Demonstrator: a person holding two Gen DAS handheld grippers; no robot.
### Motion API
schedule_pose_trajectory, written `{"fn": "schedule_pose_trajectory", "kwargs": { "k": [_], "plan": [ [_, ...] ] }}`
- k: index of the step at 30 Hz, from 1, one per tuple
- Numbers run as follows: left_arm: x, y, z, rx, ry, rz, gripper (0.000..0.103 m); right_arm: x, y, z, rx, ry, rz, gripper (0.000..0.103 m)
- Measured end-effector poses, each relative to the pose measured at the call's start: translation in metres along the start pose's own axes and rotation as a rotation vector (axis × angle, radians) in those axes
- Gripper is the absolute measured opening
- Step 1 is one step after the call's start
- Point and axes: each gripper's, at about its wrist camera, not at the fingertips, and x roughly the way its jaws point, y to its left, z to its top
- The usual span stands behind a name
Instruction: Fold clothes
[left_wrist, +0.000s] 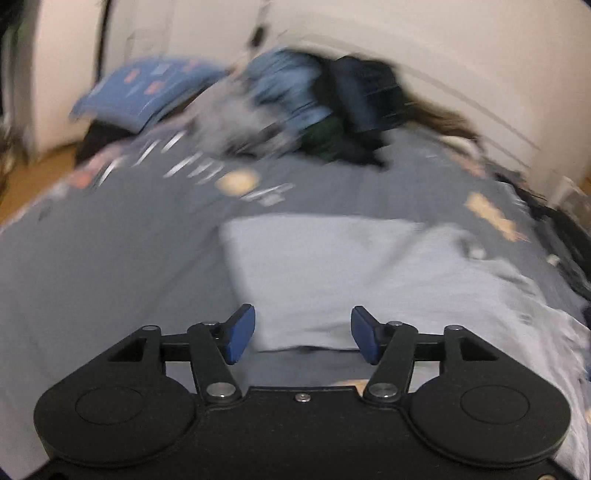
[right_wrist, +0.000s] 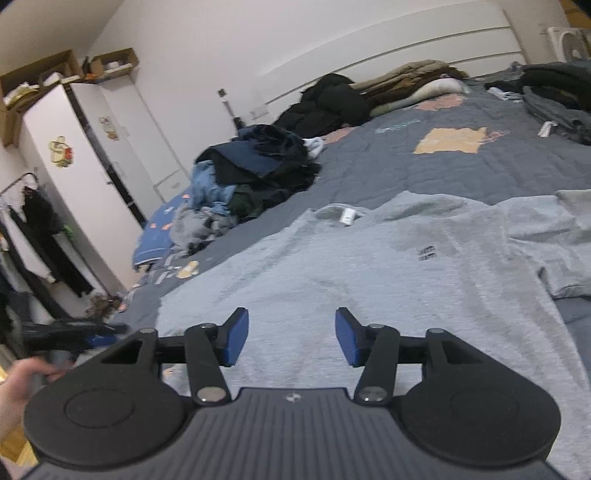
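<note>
Right gripper (right_wrist: 291, 341) is held over the grey sweatshirt (right_wrist: 369, 266), jaws apart, nothing between them. Left gripper (left_wrist: 303, 334) likewise stands apart and empty above it. Beyond the sweatshirt, on the quilt (right_wrist: 424, 173), a clothes pile (right_wrist: 255, 177) is heaped.

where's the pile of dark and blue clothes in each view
Left wrist view: pile of dark and blue clothes, top centre, blurred, far across the bed beyond the open left gripper.
Right wrist view: same pile, left of centre, upper half, ahead-left of the open right gripper.
Shared landmark: the light grey sweatshirt spread under both grippers.
</note>
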Motion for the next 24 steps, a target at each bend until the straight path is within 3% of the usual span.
{"fn": "schedule_pose_trajectory", "kwargs": {
  "k": [5, 8, 12, 19, 24],
  "plan": [
    [-0.027, -0.09, -0.021, 0.055, -0.045, -0.059, 0.069, -0.001, -0.004, 0.001, 0.014, 0.009, -0.046, 0.06],
    [-0.027, -0.125, -0.043, 0.134, -0.037, -0.123, 0.07, -0.003, -0.003, 0.002, 0.0, 0.006, -0.062, 0.061],
    [-0.023, -0.144, -0.073, 0.284, -0.026, -0.112, 0.07, -0.004, -0.001, 0.002, -0.032, 0.016, -0.099, 0.07],
    [-0.002, -0.147, -0.075, 0.279, 0.004, -0.145, 0.07, -0.006, -0.02, 0.004, -0.063, -0.013, -0.193, 0.075],
    [-0.007, -0.158, -0.077, 0.322, -0.015, -0.185, 0.07, -0.016, -0.063, 0.019, -0.059, -0.054, -0.334, 0.075]
  ]
}}
